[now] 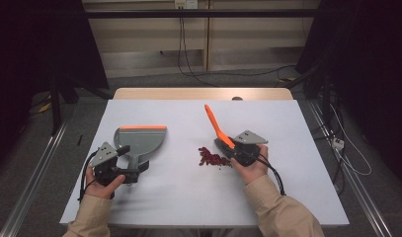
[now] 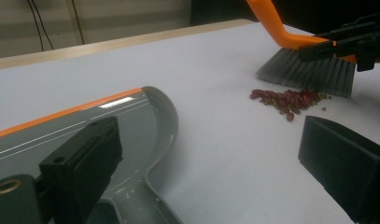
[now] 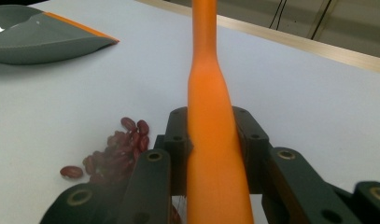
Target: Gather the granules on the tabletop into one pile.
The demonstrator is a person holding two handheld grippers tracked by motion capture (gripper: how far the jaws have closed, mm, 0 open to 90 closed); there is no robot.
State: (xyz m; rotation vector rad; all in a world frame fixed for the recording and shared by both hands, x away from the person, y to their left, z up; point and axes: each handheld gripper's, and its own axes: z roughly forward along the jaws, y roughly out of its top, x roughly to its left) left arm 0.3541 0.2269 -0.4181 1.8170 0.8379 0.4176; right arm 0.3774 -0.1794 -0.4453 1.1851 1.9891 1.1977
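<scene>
My right gripper (image 3: 211,154) has its jaws squeezed tight on the orange handle of the brush (image 1: 217,126). The handle is smooth and pokes up and away from me. The brush's grey bristles (image 2: 309,71) stand on the table right next to the beans (image 1: 212,157). The beans are small, dark red and shiny, and they lie in a loose little pile.

My left gripper (image 1: 120,169) has its jaws spread wide apart. One jaw hangs over the dustpan (image 1: 139,139) near its handle, and the other is out over the bare table. I cannot tell if a jaw touches the pan. The dustpan is grey and smooth, with curved sides and a thin orange strip along its flat front edge. It lies flat, and its front edge points away from me.

The white table (image 1: 287,128) is smooth between the pan and the beans, with open room there. The far edge of the table is light wood.
</scene>
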